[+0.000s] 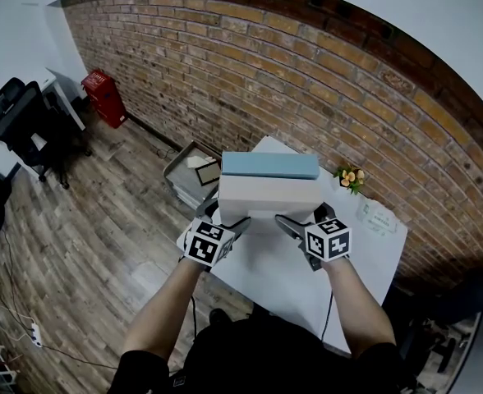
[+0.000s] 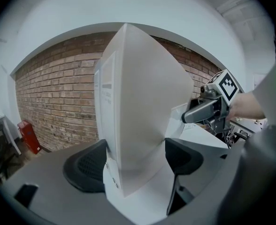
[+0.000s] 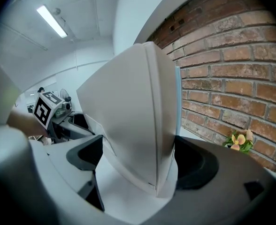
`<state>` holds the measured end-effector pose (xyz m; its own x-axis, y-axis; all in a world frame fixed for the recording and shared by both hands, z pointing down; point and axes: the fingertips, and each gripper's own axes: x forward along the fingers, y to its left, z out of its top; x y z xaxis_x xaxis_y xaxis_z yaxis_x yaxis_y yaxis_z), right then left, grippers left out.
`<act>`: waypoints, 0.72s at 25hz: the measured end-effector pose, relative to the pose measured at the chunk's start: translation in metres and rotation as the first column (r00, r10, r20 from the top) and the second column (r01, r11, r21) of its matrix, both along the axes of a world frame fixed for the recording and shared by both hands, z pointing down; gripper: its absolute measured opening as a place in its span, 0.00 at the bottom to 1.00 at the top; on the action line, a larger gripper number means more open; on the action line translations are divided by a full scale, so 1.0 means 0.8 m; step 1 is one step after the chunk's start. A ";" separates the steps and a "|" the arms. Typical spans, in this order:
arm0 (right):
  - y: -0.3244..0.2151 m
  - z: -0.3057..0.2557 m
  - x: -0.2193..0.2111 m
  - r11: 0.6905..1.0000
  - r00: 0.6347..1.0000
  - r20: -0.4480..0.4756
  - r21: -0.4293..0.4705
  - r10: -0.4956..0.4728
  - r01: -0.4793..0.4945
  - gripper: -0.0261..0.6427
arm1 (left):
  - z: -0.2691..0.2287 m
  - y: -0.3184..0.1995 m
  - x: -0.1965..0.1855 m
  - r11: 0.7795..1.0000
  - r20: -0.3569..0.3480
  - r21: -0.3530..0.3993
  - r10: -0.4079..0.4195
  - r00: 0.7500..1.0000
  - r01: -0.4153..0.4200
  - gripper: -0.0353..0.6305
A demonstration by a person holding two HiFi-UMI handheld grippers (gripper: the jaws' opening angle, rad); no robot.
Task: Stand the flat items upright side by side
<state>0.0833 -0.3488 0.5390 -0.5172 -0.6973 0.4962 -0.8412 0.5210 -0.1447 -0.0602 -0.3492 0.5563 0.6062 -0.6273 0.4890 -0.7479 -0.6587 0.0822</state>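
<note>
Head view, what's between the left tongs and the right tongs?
An upright white box, with a blue-topped box right behind it, fills the stretch from the left tongs to the right tongs; the head view shows it.

In the head view the white box (image 1: 268, 194) and teal box (image 1: 269, 165) hide the far jaw of the left tongs (image 1: 225, 217) and right tongs (image 1: 305, 217). The person's body (image 1: 266, 351) covers the near edge of the counter (image 1: 262, 273). Print on the packet (image 1: 379, 217) is too small to read. In the left gripper view the teal box seems lost behind the white one.
</note>
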 end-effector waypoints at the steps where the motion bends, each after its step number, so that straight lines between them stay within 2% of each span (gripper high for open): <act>1: 0.000 0.000 0.000 1.000 1.000 -0.005 0.001 -0.003 0.003 0.77 | 0.000 0.000 0.000 1.000 -0.002 0.001 -0.004 1.000 0.004 0.67; 7: -0.001 -0.004 0.002 0.999 0.999 -0.004 -0.006 -0.033 0.033 0.77 | 0.004 -0.001 -0.002 1.000 -0.006 -0.004 0.010 1.000 -0.010 0.67; 13: 0.003 0.001 0.024 0.997 0.998 0.031 -0.048 -0.051 0.053 0.76 | 0.013 0.000 -0.011 0.997 0.087 0.007 0.075 0.993 -0.076 0.67; 18: -0.001 0.011 0.034 0.990 0.992 0.055 -0.073 -0.117 0.120 0.79 | 0.020 -0.001 -0.018 0.992 0.103 -0.025 0.123 0.987 -0.121 0.70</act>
